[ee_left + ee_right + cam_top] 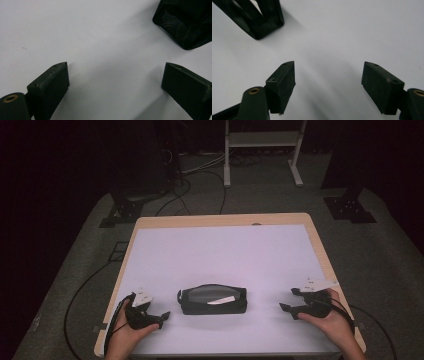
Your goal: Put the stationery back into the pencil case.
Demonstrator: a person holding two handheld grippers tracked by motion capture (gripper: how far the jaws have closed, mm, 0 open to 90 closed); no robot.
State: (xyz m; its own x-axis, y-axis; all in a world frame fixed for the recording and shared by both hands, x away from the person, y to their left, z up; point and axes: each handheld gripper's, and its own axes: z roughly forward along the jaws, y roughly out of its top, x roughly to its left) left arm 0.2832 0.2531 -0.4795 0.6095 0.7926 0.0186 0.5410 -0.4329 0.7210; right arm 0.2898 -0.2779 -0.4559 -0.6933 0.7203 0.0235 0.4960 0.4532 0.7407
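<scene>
While both hands rest low at the near edge, the desk (220, 250) under its white sheet takes up most of the high view, with a light wooden rim along its far and side edges. On it, close to the near edge and midway between the hands, lies a black pencil case (213, 299), the thing the work turns on. Its long axis runs from 9 o'clock to 3 o'clock, parallel to the near edge; its top faces up and looks unzipped, with a pale slip or pen (221, 300) lying slantwise in the opening.

Next in size, the left tongs (164, 316) sit at about 8 o'clock from the case, tips aimed toward its left end. In the left gripper view the jaws stand spread wide over bare white sheet, nothing between them, and a mesh corner of the case (185, 22) shows at 1 o'clock. The right tongs (289, 301) sit at about 3 o'clock from the case, also spread and empty; in the right gripper view the case's end (254, 17) lies at 11 o'clock.

The step in hand appears to be an approach from both ends. It would go best if each pair of tongs came in along the long axis, one pinning an end flat so the soft case does not slide while the other works at the opening.
</scene>
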